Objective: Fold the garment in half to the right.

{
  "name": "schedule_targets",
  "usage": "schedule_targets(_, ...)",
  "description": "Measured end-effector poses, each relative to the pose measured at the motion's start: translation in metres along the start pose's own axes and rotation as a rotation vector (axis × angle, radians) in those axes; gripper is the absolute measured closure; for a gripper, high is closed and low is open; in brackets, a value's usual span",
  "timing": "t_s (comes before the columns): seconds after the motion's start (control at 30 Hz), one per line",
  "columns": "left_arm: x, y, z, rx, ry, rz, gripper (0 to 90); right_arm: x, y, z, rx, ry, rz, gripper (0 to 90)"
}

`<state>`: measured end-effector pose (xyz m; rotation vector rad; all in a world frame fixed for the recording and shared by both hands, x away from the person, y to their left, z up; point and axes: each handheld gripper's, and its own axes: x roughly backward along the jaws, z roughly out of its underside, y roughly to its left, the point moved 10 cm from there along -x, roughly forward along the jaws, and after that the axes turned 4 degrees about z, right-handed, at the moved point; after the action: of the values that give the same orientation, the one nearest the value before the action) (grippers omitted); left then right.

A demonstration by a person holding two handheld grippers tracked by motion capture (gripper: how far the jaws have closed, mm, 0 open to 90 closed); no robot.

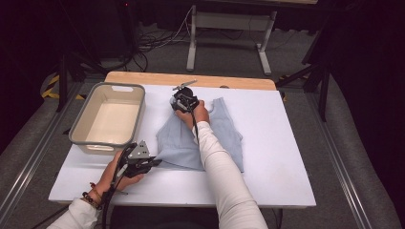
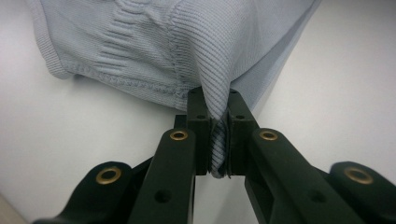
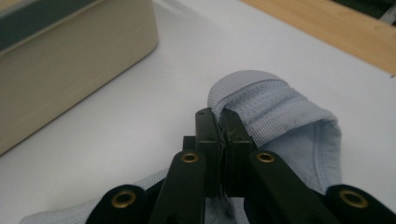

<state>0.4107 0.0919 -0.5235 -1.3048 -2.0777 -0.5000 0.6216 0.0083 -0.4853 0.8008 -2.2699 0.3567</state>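
Beige tub (image 1: pixel 108 119), left of frame, looks empty.
My left gripper (image 2: pixel 217 140) and right gripper (image 3: pixel 222 140) both pinch the ribbed blue top (image 1: pixel 224 131).

Lighting: bright, even on table (image 1: pixel 267 143) | surroundings: dark | shadows: soft | gripper views: near jaws slightly blurred

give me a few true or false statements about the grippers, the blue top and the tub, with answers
1. The left gripper is shut on the light blue top. True.
2. The beige tub holds folded clothes. False: it is empty.
3. The right gripper pinches the top's ribbed edge near a strap. True.
4. The top lies inside the tub. False: it lies on the white table, right of the tub.
5. The right gripper hangs open above the table. False: its jaws are closed on fabric.
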Motion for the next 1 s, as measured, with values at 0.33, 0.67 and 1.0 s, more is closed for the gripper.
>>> schedule_targets(0.33, 0.013, 0.002, 0.008, -0.010, 0.032, -0.026, 84.0, 0.002, 0.012, -0.004, 0.038, -0.032, -0.010, 87.7)
schedule_targets(0.67, 0.027, -0.014, -0.038, -0.040, -0.201, 0.016, 84.0, 0.023, 0.007, -0.010, 0.030, -0.113, -0.037, 87.6)
schedule_targets(1.0, 0.010, -0.023, -0.074, -0.059, -0.229, 0.097, 83.7, 0.045, -0.005, -0.017, 0.028, -0.166, -0.044, 87.6)
